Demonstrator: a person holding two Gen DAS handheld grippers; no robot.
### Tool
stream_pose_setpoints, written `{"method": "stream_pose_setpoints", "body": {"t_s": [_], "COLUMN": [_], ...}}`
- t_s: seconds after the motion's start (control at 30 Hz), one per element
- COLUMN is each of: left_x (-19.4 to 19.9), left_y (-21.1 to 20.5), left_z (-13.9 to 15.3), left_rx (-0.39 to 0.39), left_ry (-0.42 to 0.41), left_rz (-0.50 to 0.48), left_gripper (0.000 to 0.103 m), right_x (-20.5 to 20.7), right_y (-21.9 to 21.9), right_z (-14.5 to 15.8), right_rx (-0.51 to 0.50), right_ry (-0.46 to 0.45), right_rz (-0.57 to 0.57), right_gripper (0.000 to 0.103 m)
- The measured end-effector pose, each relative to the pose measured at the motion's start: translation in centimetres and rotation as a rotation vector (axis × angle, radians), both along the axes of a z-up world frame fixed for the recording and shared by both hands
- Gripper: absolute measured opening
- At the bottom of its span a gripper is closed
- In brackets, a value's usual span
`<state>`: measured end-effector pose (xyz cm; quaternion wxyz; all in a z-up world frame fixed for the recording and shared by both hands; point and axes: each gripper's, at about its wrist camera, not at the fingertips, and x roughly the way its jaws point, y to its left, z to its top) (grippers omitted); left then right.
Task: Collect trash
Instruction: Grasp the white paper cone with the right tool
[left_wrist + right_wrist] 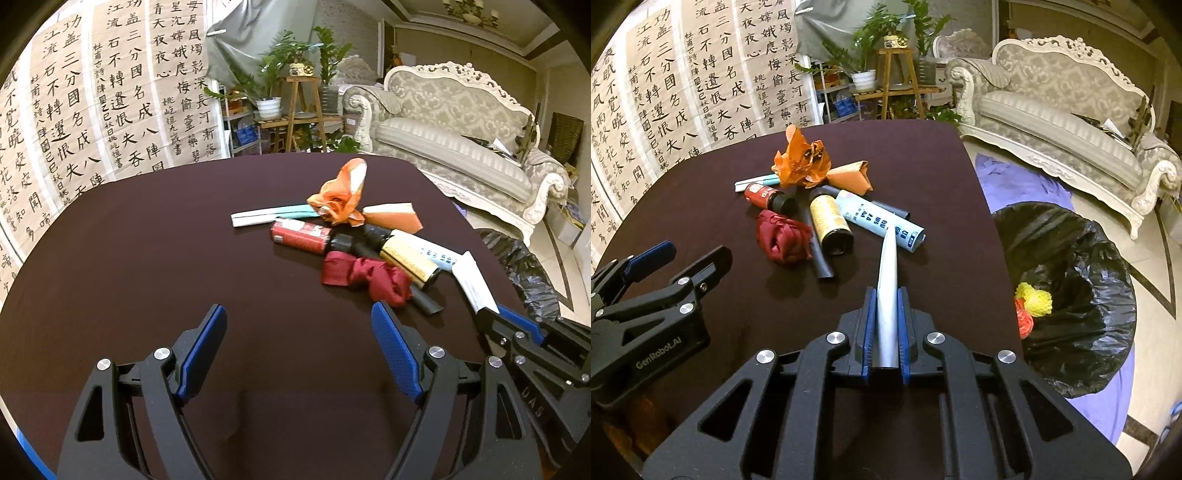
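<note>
A: What does the right wrist view give you that the left one doesn't?

B: The bin's inside. The black bin bag [1067, 295] stands open on the floor just off the table's right edge, and a yellow crumpled piece [1034, 297] and a red one [1024, 320] lie in it. From the left wrist view only a dark strip of that bag [524, 269] shows – nothing of its contents.

A: And the right gripper [886, 295]?

B: Clenched on a flat white strip of paper [888, 280], its blue pads pressed against both sides; the strip's tip points toward the pile. In the left view the same strip [474, 282] sticks up out of the right gripper [491, 314] at the frame's right edge.

A: The left gripper [299, 321]?

B: Released – jaws wide apart above bare dark tablecloth [147, 240], nothing between them. The right view shows it from the side [694, 258], near the table's left edge.

A: Where is the rest of the trash?

B: Heaped mid-table: an orange crumpled wrapper [801, 158], a folded orange paper [851, 175], a white-and-teal strip [753, 182], a red tube [761, 195], a gold-labelled black tube [829, 221], a pale blue printed tube [879, 223] and a dark red crumpled wad [783, 240] nearest the left gripper.
</note>
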<state>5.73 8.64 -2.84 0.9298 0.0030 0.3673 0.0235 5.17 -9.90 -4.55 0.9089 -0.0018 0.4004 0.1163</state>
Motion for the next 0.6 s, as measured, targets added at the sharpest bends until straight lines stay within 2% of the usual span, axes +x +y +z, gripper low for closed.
{"method": "stream_pose_setpoints", "body": {"t_s": [0.6], "left_x": [1.8], "left_y": [-3.2], "left_z": [-0.3], "left_rx": [0.028], "left_ry": [0.004], "left_rz": [-0.059], "left_gripper": [0.078], "right_x": [0.5], "right_y": [-2.8], "right_z": [0.7], "right_rx": [0.028], "right_ry": [-0.025], "right_rz": [-0.053], "right_gripper": [0.011]}}
